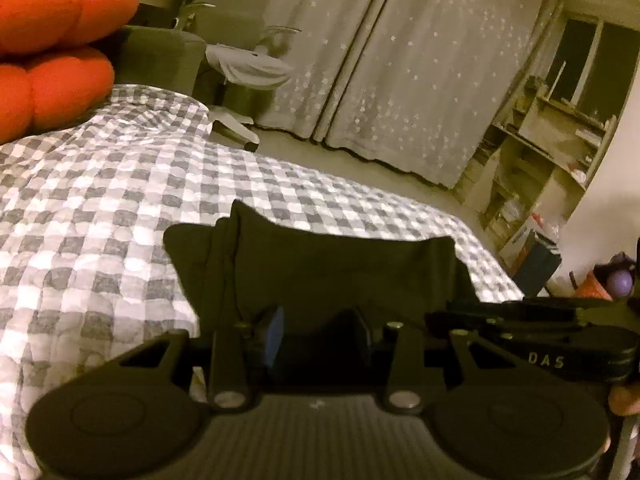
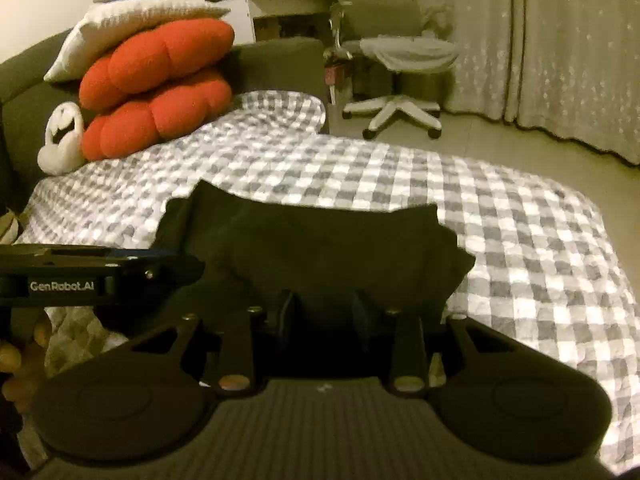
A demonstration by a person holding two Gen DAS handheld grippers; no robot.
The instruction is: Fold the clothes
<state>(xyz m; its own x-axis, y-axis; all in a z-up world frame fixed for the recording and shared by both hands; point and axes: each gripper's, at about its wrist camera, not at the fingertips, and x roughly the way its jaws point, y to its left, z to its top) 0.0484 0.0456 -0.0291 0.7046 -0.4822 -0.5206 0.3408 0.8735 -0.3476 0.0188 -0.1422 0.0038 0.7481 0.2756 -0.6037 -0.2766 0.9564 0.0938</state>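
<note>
A dark garment [image 1: 340,268] lies folded in a flat, roughly rectangular shape on the grey-and-white checked bed cover [image 1: 100,200]. My left gripper [image 1: 318,332] is at its near edge, jaws apart, with the dark cloth lying low between the fingers and not pinched. In the right wrist view the same garment [image 2: 320,244] lies ahead, and my right gripper [image 2: 324,308] stands open over its near edge. Each gripper's black body shows beside the other: the right one's body [image 1: 520,328] and the left one's body [image 2: 100,272].
Two orange cushions [image 2: 156,88] and a white pillow [image 2: 132,24] are stacked at the bed's far left, beside a white plush toy [image 2: 60,140]. Beyond the bed stand a white office chair [image 2: 400,80], starred curtains [image 1: 400,60] and a cluttered shelf [image 1: 540,152].
</note>
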